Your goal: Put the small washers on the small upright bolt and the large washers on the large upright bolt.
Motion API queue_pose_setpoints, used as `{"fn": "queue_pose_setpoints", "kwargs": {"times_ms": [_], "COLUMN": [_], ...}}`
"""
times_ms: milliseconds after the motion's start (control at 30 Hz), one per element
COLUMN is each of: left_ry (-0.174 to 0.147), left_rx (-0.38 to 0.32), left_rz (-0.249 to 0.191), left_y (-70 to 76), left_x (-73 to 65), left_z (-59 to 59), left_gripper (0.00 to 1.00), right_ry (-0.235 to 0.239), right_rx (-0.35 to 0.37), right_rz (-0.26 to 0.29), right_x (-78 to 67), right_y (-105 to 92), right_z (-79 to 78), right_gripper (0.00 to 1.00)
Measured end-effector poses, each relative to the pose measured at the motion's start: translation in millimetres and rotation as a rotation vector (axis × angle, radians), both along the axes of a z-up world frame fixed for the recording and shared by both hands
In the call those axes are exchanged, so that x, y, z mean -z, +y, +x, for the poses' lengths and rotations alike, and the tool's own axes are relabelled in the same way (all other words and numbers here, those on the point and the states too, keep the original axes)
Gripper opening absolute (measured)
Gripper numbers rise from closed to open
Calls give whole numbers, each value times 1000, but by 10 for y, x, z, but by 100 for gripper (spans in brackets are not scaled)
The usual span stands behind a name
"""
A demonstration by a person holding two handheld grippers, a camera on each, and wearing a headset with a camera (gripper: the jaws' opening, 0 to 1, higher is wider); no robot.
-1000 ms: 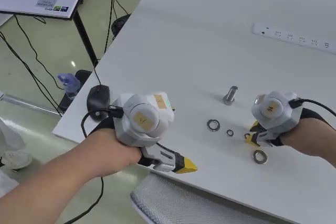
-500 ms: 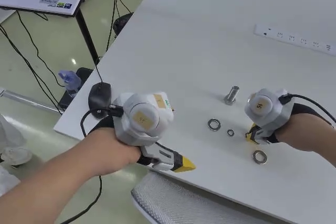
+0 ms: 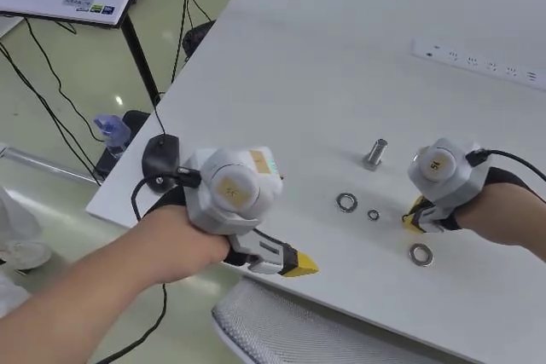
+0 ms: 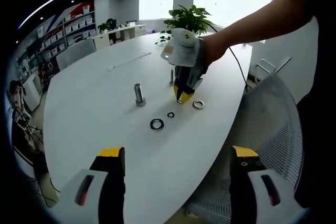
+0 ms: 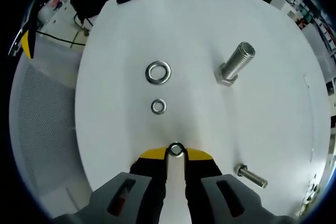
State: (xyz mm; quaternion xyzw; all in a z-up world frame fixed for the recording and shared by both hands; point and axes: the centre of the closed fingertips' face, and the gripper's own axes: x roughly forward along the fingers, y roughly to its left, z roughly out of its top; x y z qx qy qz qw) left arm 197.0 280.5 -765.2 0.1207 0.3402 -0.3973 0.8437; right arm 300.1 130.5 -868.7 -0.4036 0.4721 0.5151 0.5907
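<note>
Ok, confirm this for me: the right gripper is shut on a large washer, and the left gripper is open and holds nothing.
Wrong in one respect: the right gripper is shut on a small washer, not a large one, as the right gripper view shows. The left gripper is open and holds nothing.

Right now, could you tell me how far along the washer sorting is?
Done: nothing; the large bolt and small bolt look bare. In hand: the right gripper pinches one small washer. Remaining: a loose small washer and two large washers on the table.
</note>
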Motion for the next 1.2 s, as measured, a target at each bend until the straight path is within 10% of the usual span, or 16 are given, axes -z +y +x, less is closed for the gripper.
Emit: {"fn": "queue_pose_setpoints", "kwargs": {"times_ms": [1200], "left_ry": [-3], "left_rx": [-7], "left_rz": [-18], "left_y": [-160], "left_x": [26], "left_z": [192], "left_gripper": [94], "right_ry": [-62], "right_rx": [170], "right_rz": [49], "right_x": [-532], "right_y": [-799], "right_z": [462], "right_gripper": [12]}}
